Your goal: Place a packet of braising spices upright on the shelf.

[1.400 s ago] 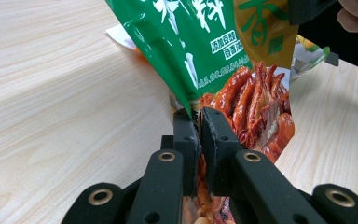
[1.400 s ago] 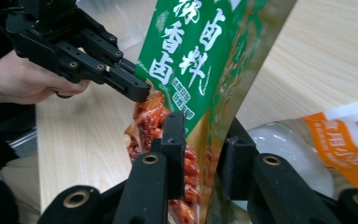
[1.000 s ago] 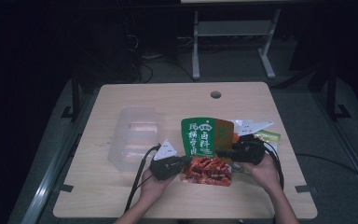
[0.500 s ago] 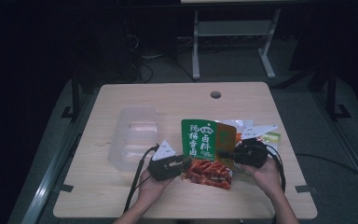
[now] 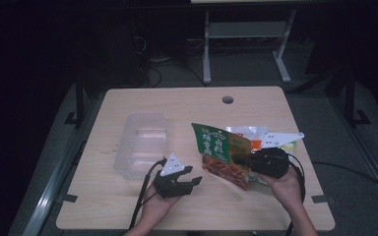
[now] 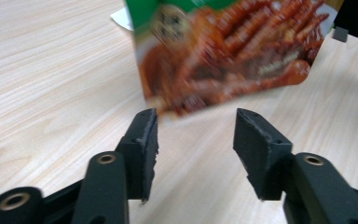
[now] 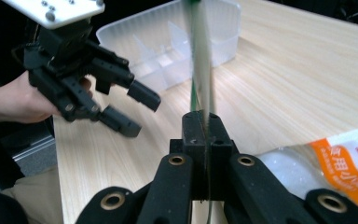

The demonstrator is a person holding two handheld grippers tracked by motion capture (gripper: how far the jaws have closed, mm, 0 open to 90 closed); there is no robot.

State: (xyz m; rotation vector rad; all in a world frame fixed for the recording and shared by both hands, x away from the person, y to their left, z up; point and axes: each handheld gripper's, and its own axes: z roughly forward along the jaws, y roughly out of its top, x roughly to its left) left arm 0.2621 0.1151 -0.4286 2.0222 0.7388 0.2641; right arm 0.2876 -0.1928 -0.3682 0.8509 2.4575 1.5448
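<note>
A person sits at a pale wooden tabletop with a black two-jaw claw in each hand. The right claw is clenched on the edge of a flat green and red snack packet printed with chicken feet, holding it lifted and tilted above the tabletop near the front middle. In the right gripper view the packet is seen edge-on, rising upright from between the closed jaws of that claw.

The left claw is released, its jaws spread apart, just left of the packet and not touching it. In the left gripper view the open claw points at the packet's lower edge, which hangs a little above the wood.

A clear plastic compartment box stands on the tabletop to the left, behind the left claw. An orange and white plastic pouch lies behind the right claw, partly hidden by the packet.
</note>
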